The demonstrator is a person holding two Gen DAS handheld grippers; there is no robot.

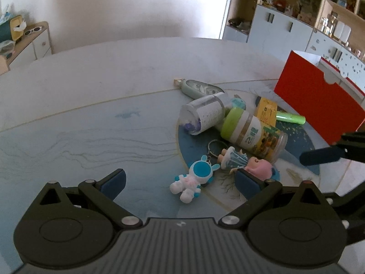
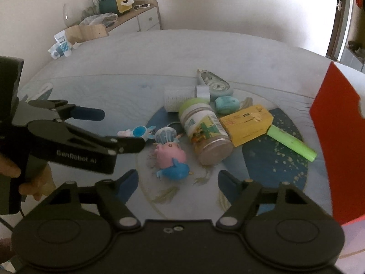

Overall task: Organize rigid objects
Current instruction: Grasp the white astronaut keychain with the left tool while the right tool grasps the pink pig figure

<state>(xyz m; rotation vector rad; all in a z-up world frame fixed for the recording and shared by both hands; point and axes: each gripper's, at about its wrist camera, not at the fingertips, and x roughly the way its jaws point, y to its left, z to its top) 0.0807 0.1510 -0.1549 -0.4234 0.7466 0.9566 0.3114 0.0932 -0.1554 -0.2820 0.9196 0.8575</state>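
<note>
Left gripper hangs low over the worktop, jaws spread wide, nothing between the pads; the white-and-blue astronaut rabbit figure lies on the surface in the gap, untouched. Right gripper is also parted, at a middling width, empty, with the pink pig toy lying just ahead of its fingers. In the right wrist view a person's hand grips the handle of the left tool.

Out from there, the heap: a keyring doll in a pale blue dress touching the pig, then a green-capped jar on its side, a clear jar with a printed label tipped beside it, a yellow box, a lime-green marker and a mint correction-tape dispenser at the far edge. All of it sits on or around a dark blue round patch printed on the pale worktop.

At the right, a red box stands upright near the pile. Beyond, a white wall, a low wooden sideboard with a tissue holder and sunglasses, and open shelving full of small things.
</note>
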